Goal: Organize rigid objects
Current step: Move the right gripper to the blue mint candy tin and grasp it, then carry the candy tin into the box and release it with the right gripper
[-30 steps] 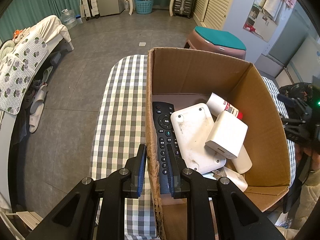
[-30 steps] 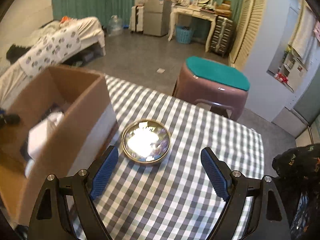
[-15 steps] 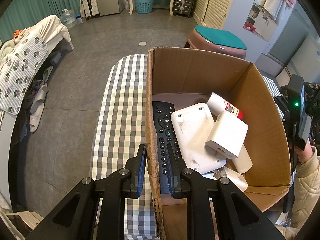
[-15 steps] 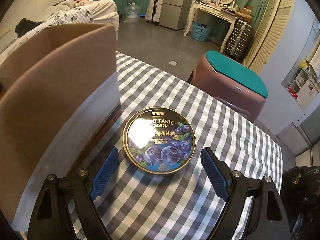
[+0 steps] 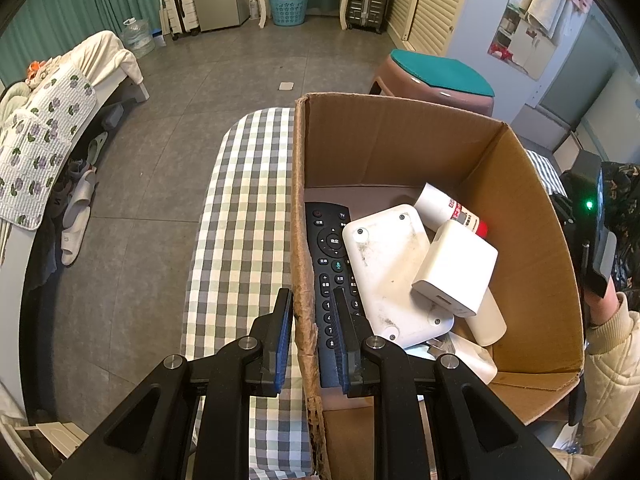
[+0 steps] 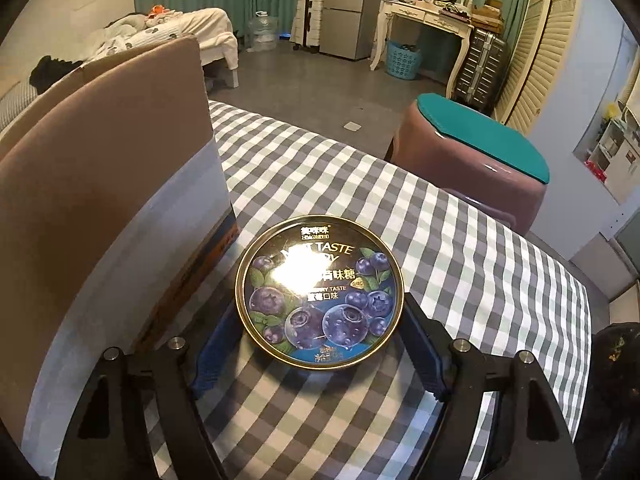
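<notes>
Lowered since a second ago, the right gripper (image 6: 320, 354) now straddles the candy tin (image 6: 319, 294) on the bench (image 6: 480, 280), jaws closing. The left gripper (image 5: 311, 326) pinches the cardboard box (image 5: 400, 148) wall; inside lie a remote (image 5: 330, 248) and white devices (image 5: 390, 264).

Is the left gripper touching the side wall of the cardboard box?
Touching. The left wrist view shows the left gripper closed on the cardboard box's side wall, one finger outside, one inside, pads against the cardboard edge.
</notes>
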`<state>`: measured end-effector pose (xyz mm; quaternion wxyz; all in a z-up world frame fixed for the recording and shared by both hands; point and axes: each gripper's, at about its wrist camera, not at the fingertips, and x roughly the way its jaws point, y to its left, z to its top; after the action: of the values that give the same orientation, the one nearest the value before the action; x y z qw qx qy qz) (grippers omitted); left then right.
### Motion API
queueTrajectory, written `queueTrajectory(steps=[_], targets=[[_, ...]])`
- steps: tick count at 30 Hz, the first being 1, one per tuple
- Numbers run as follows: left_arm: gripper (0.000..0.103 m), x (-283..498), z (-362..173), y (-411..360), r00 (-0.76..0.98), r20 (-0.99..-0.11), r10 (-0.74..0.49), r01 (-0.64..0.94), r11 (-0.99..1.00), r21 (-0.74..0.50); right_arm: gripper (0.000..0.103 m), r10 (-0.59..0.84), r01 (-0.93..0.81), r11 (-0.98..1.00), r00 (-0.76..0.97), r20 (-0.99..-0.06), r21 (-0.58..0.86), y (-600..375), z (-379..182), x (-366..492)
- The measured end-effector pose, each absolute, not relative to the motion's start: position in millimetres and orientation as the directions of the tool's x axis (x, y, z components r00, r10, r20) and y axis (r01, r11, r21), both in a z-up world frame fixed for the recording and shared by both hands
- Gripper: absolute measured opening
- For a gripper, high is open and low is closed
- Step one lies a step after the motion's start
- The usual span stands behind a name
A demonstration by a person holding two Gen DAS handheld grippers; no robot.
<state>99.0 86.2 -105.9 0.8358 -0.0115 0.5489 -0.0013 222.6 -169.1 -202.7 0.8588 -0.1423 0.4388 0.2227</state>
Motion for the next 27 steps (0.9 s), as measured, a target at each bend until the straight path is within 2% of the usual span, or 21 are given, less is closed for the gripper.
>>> queueTrajectory(steps=[12,21,27], targets=[[0.019,99,-106,87,0.398,-0.917,-0.014,-0.011,1.000,-0.020,0.076,0.261,-0.435,0.901,0.557,-0.789,-0.009,-206,-169,192],[0.019,99,-104,88,0.399,-0.917,-0.015,-0.007,1.000,-0.019,0.076,0.261,-0.370,0.929,0.631,-0.731,0.012,-212,-86,171],[0.019,99,-101,87,0.402,-0.915,-0.022,-0.005,1.000,-0.026,0.076,0.338,-0.444,0.896,0.667,-0.664,0.010,-177,-32,151]])
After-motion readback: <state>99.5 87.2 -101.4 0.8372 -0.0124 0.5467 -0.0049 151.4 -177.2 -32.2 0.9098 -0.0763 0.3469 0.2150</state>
